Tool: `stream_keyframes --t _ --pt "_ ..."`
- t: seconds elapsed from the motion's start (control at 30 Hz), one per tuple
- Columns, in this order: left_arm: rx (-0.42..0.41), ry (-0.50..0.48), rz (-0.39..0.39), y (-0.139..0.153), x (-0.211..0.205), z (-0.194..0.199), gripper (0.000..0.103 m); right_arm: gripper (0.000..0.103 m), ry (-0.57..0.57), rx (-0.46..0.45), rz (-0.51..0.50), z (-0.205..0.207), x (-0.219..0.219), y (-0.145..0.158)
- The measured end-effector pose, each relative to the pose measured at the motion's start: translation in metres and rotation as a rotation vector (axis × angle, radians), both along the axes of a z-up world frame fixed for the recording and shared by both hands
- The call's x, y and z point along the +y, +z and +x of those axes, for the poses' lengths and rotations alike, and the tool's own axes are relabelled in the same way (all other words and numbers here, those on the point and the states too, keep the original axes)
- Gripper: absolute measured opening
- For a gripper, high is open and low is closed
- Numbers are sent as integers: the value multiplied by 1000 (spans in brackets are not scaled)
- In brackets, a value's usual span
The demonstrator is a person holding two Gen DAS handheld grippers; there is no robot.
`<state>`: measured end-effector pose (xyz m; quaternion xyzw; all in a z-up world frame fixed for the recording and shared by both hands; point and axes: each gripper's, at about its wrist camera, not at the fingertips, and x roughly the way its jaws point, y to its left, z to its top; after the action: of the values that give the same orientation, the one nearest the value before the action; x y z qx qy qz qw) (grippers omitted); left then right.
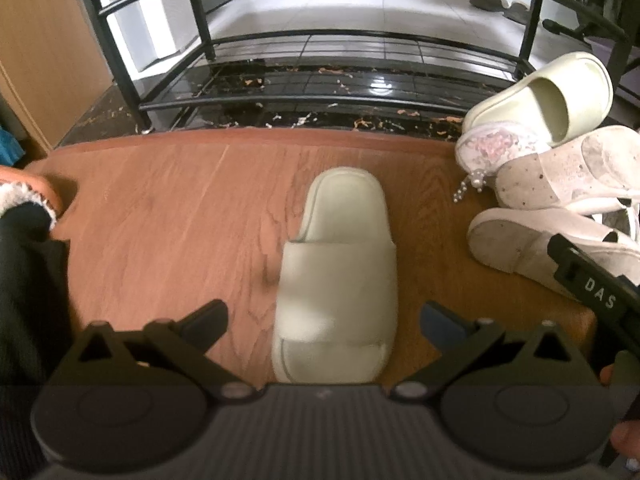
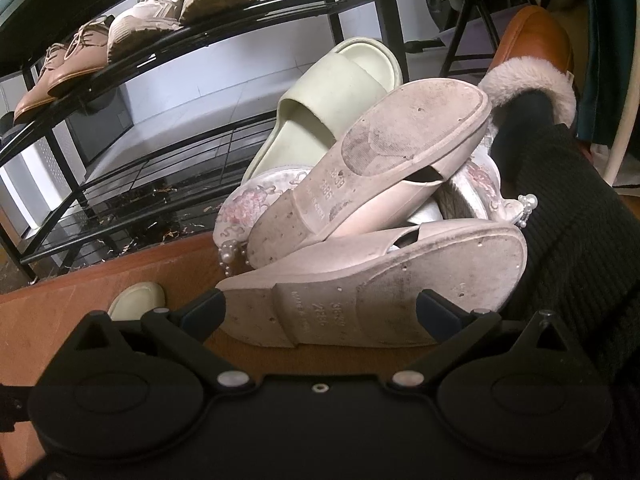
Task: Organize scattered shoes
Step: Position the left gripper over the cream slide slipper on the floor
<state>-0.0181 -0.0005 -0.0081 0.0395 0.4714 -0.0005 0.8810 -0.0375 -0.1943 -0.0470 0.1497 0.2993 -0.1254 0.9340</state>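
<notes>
Left gripper [image 1: 324, 322]: jaws spread wide, nothing clamped. The pale cream foam slide [image 1: 338, 276] lies flat between the fingers, toe end toward the camera, smooth matte strap, rounded edges; whether the pads touch it I can't tell. It sits on the reddish-brown wood-grain board [image 1: 168, 220].

Right gripper [image 2: 320, 314]: jaws also wide apart, holding nothing. Directly ahead, a white flat shoe [image 2: 380, 276] lies on its side, scuffed and pitted sole facing the camera, moulded size stamp visible. A second white flat [image 2: 372, 168] leans across the top of it, sole up, grey wear patch at the forefoot.

Under and behind that pair: two embroidered pink-floral slippers [image 2: 248, 204] with pearl bead tassels, wedged in the heap. Matching cream slide [image 2: 328, 108] tilts up against the back of the pile, open strap arch facing down-left.

Person's legs flank the board: ribbed black knit [image 2: 580, 216] and a tan slipper with fluffy cuff [image 2: 532, 60].

Beyond the board edge, black marbled floor, then a black metal wire shoe rack [image 1: 320, 68]. Upper shelf holds laced beige shoes [image 2: 136, 28] in a row, soles ridged.
</notes>
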Motion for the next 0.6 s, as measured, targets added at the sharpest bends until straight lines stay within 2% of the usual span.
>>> stream_keyframes --t 0.07,0.27,0.4,0.6 --pt "-6 -14 5 2 -5 17 102 103 -4 0 5 1 -1 1" --pt "-20 -29 28 6 -9 20 102 103 -14 -4 30 1 -5 2" --pt "6 -33 44 3 -8 21 102 103 -18 5 50 1 -7 1" --pt "39 -39 79 -2 -13 29 102 103 8 53 18 5 0 -2"
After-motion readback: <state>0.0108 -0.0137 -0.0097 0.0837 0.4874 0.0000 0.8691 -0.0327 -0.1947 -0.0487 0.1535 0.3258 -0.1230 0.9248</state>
